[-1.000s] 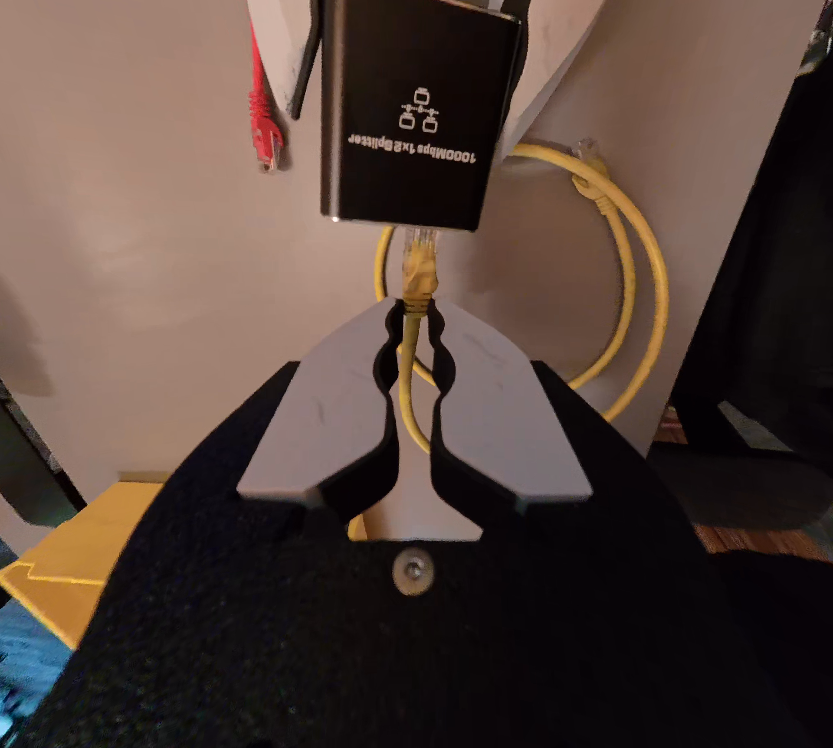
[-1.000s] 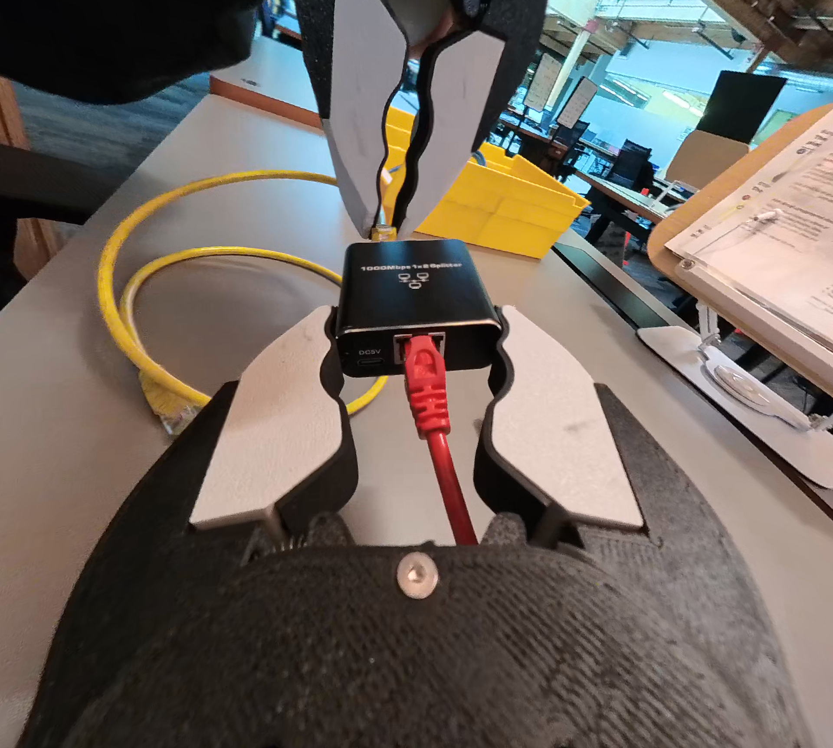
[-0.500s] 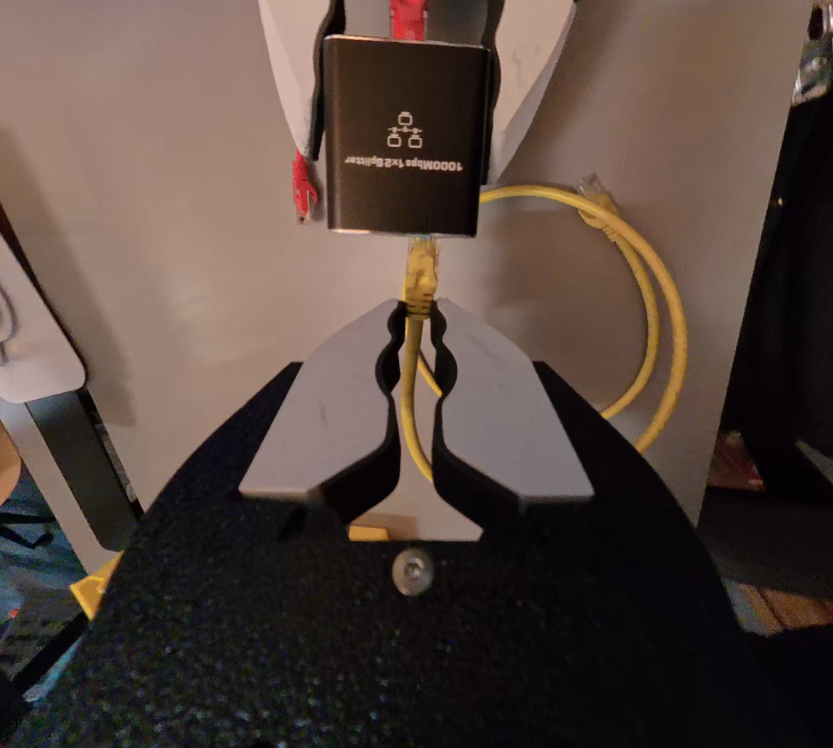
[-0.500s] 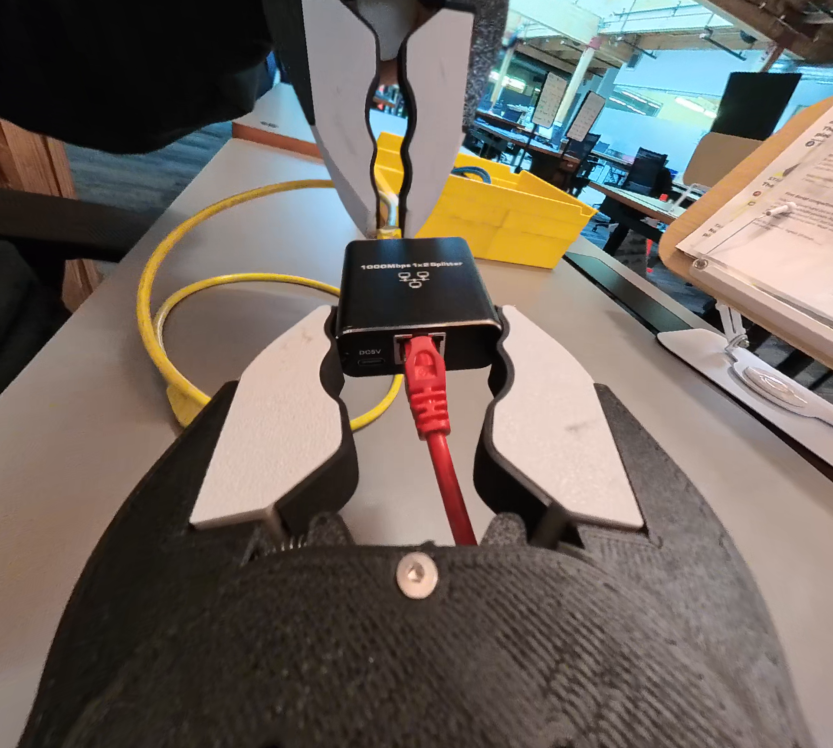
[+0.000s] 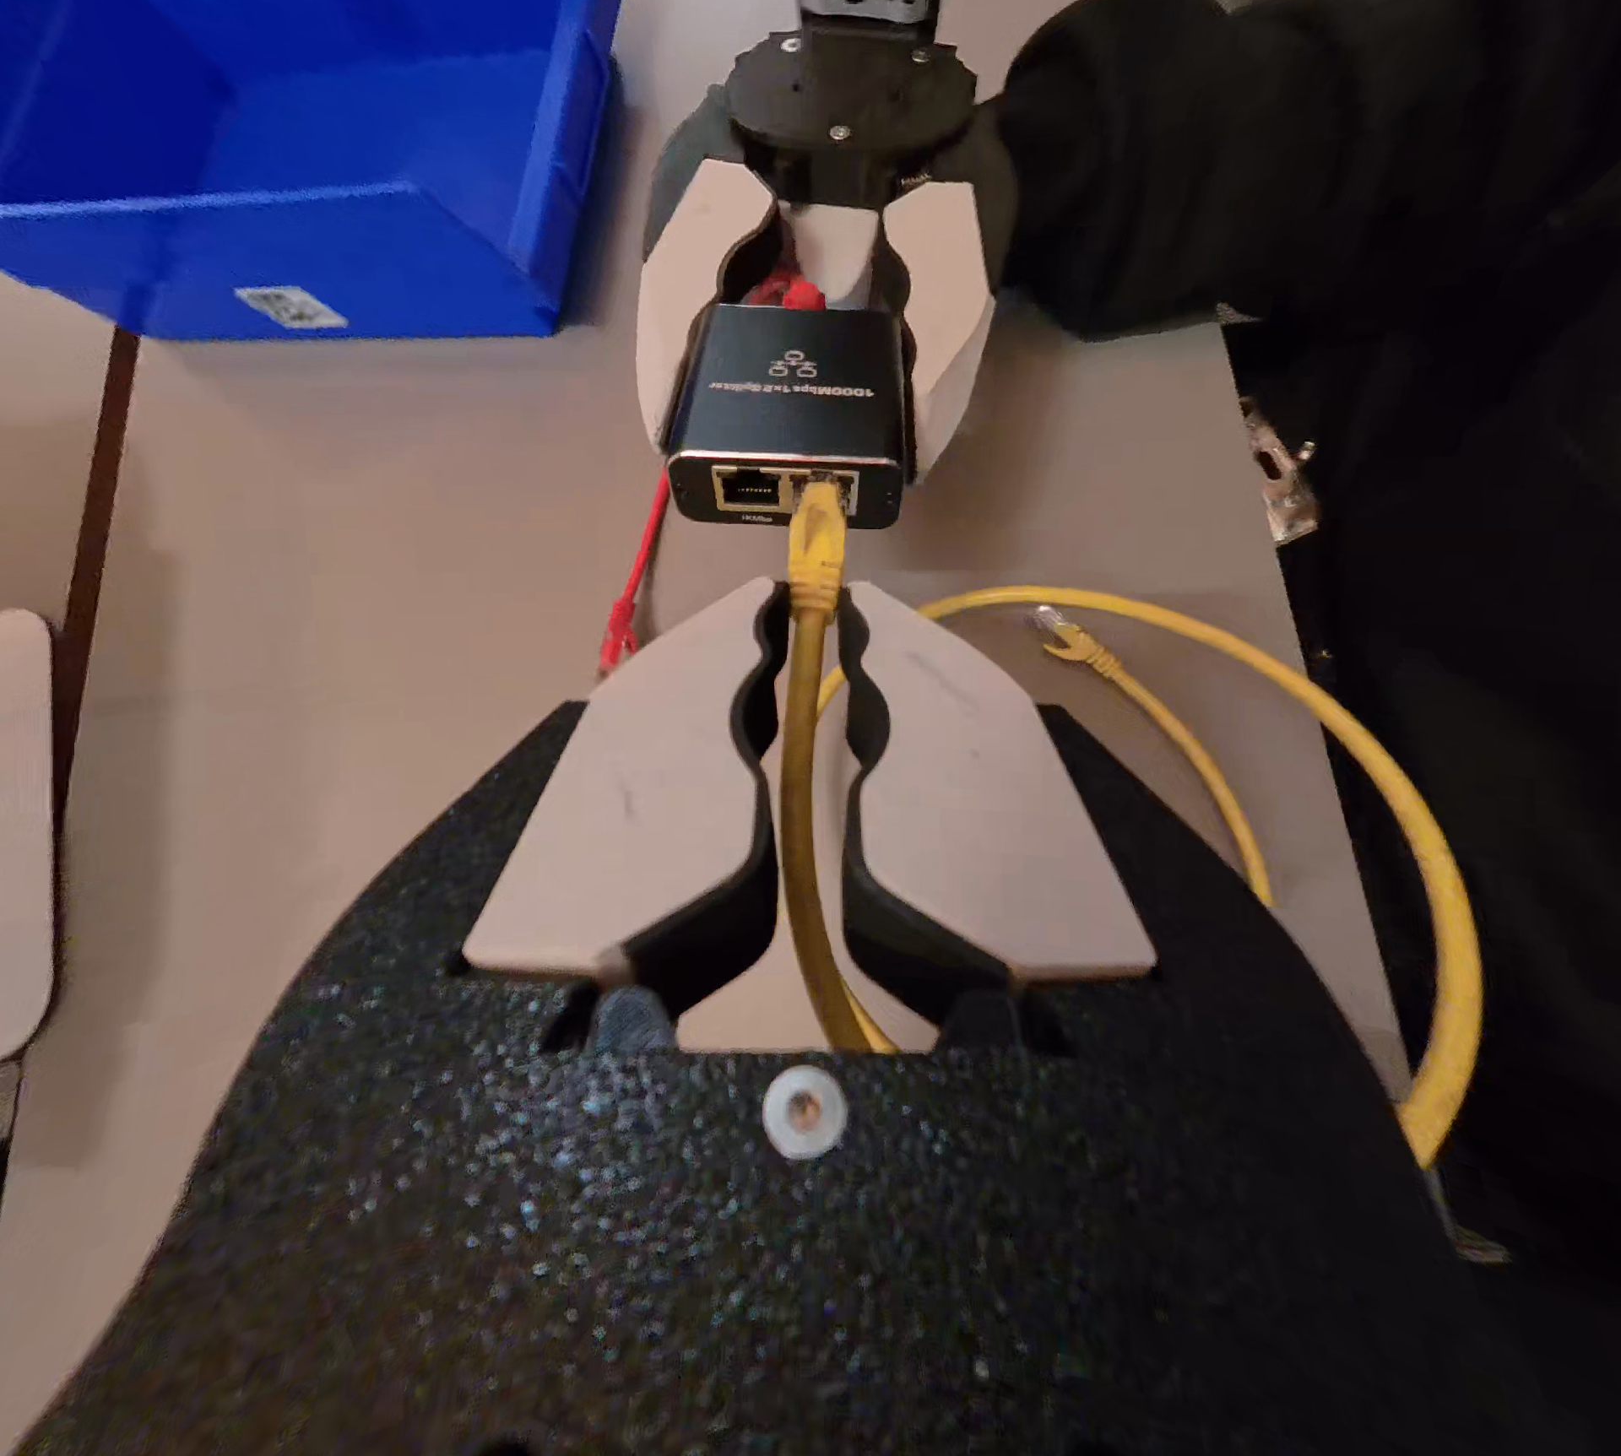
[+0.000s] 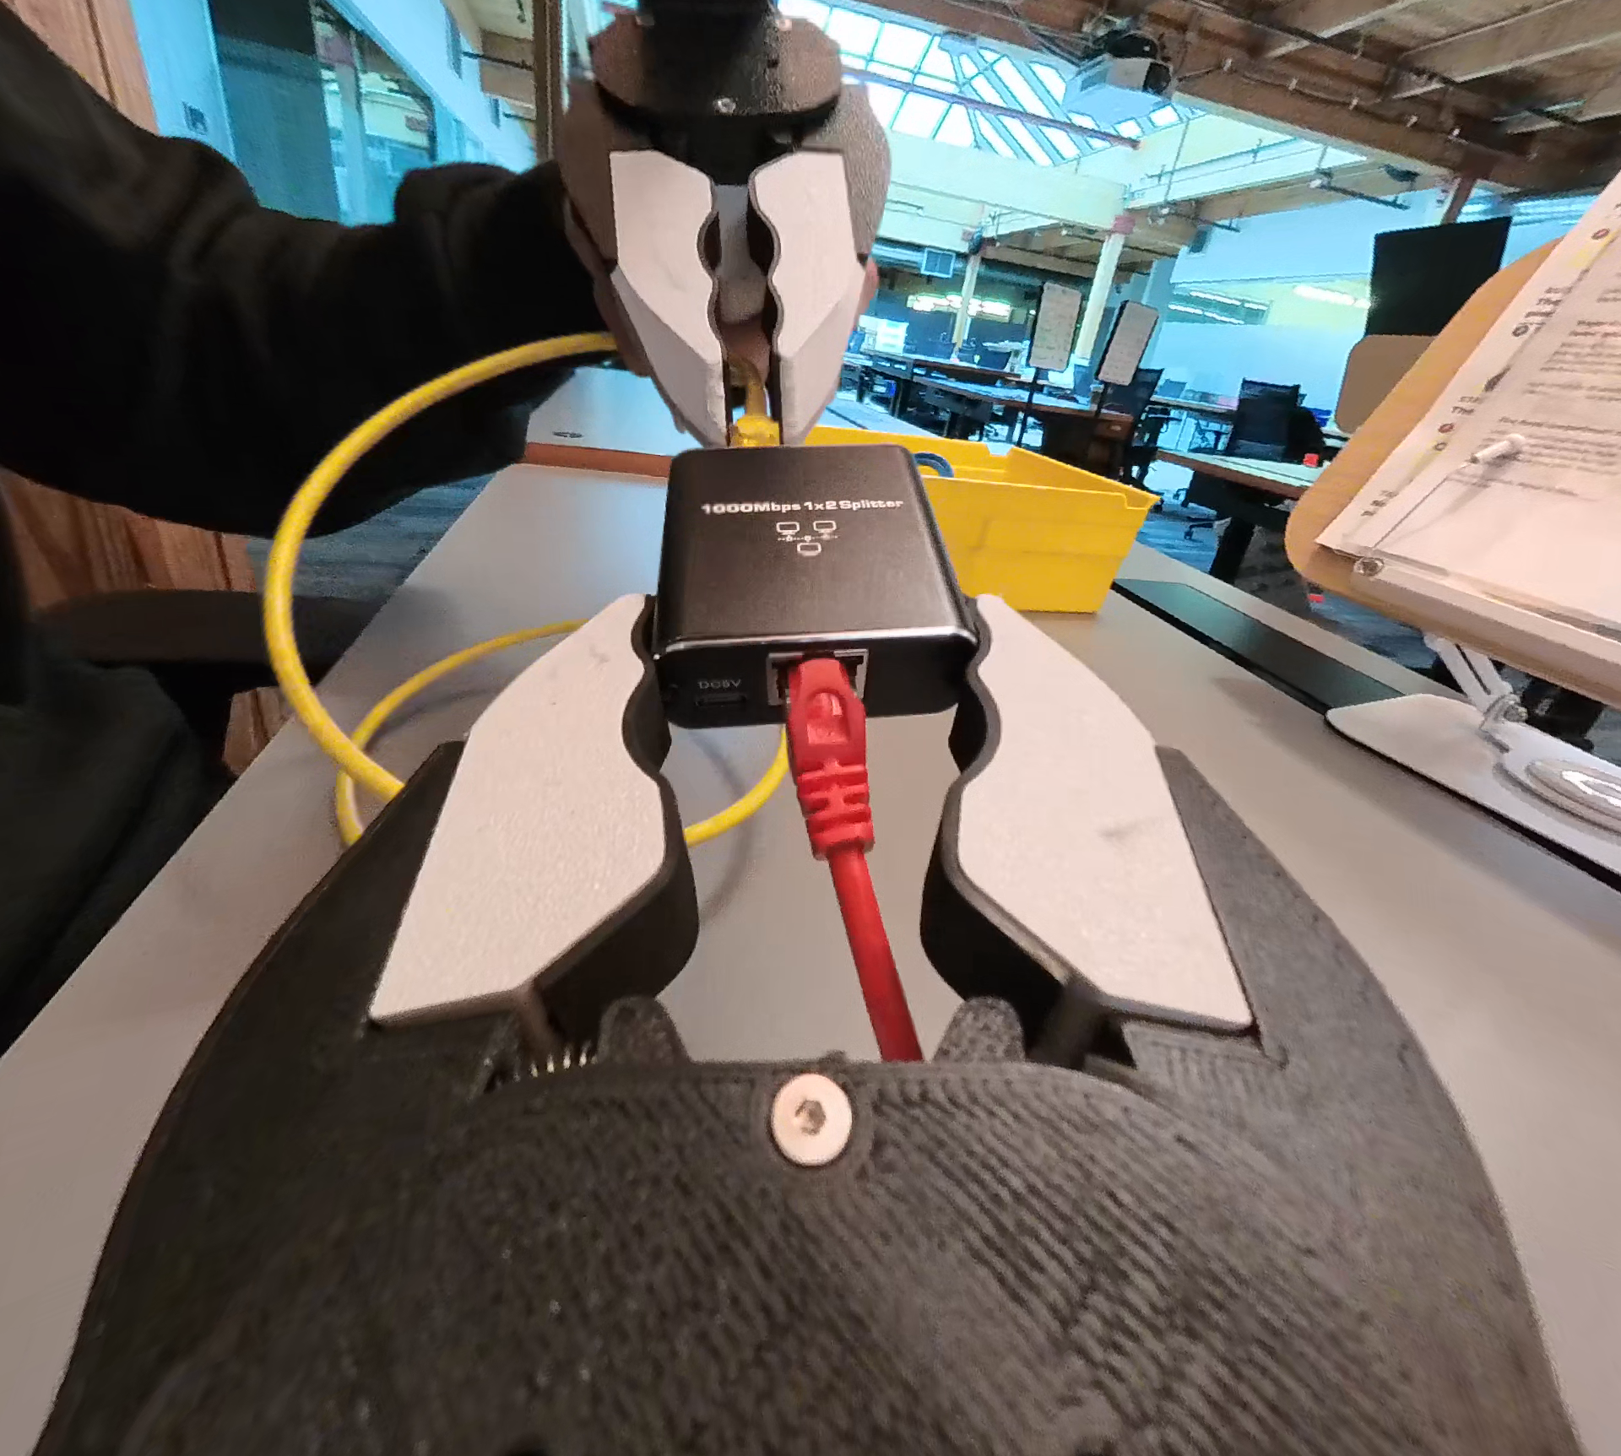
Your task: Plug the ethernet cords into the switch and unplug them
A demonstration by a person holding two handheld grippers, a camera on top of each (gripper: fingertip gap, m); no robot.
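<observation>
My right gripper [image 6: 811,677] clamps the switch [image 6: 803,554], lengthwise toward my left gripper [image 5: 809,607], pinching the plugged yellow cord [image 5: 811,712]; both now lifted higher.

The switch [image 5: 785,405] is flanked closely by the right gripper [image 5: 794,449]. Bare table [image 5: 351,537] is left open to its left; farther left, passage is blocked by a blue bin [image 5: 289,98]. The right side is crowded by the looped yellow cord [image 5: 1368,782].
</observation>
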